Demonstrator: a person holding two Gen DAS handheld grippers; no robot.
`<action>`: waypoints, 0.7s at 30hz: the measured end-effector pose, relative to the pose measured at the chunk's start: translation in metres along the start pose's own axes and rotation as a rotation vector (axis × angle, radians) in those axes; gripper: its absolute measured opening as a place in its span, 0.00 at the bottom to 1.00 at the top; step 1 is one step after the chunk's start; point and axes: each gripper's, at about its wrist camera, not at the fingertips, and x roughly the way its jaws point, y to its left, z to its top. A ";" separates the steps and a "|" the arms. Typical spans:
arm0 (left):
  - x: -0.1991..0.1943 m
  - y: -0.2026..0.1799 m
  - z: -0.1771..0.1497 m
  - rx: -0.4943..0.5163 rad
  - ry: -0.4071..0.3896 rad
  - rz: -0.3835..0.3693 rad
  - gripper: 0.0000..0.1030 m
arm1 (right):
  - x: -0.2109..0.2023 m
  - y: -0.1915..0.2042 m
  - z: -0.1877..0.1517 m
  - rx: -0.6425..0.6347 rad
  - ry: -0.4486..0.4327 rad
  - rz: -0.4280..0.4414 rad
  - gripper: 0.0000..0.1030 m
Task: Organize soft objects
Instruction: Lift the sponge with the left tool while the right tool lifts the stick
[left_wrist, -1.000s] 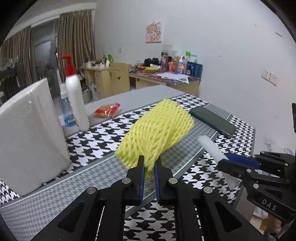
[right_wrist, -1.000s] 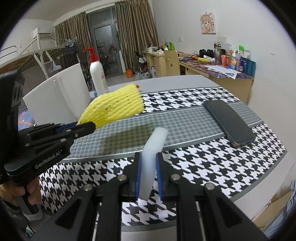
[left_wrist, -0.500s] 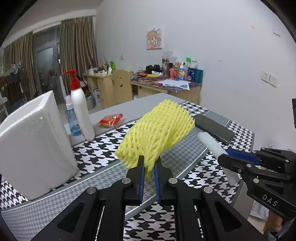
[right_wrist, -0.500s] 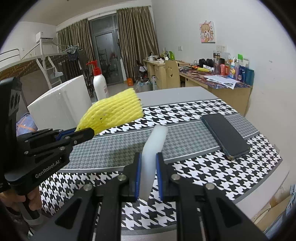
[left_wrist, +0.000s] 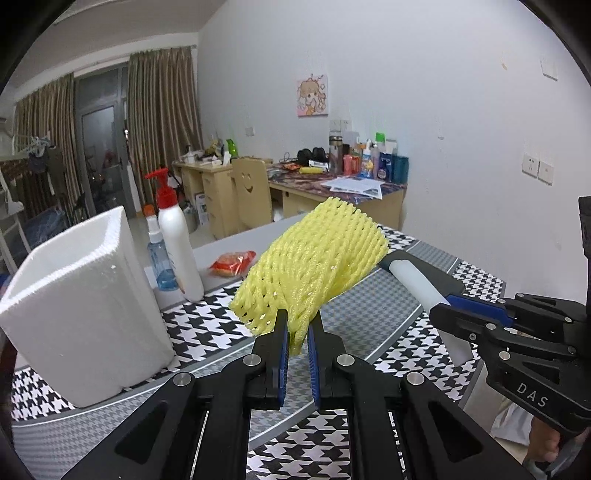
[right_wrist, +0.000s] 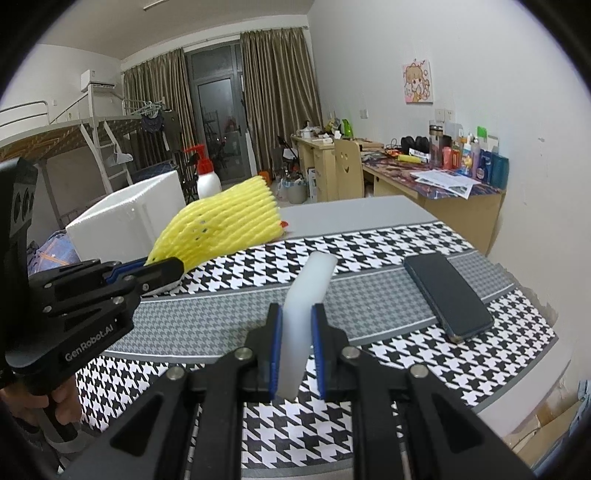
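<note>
Two grippers each held a soft object in the air above the houndstooth table.

The left gripper (left_wrist: 297, 338) pinched the lower end of a yellow foam net sleeve (left_wrist: 314, 266), which fanned up and away from its blue pads, lifted clear of the table (left_wrist: 207, 332). The right gripper (right_wrist: 296, 345) clamped a white foam strip (right_wrist: 306, 295) that stood tilted between its fingers, also off the cloth. A white foam box (left_wrist: 85, 317) stood upright on the table to the left, with a white pump bottle (left_wrist: 177, 247) and a small blue spray bottle (left_wrist: 159, 258) beside it. A dark phone (right_wrist: 447, 295) lay flat on the grey band to the right.
</note>
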 end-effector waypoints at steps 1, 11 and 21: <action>-0.001 0.000 0.001 0.001 -0.004 0.003 0.10 | -0.001 0.001 0.001 -0.002 -0.004 0.002 0.19; -0.019 0.012 0.010 -0.002 -0.043 0.059 0.10 | -0.006 0.010 0.012 -0.032 -0.050 0.018 0.19; -0.030 0.028 0.013 -0.026 -0.069 0.101 0.10 | -0.005 0.025 0.022 -0.071 -0.073 0.044 0.19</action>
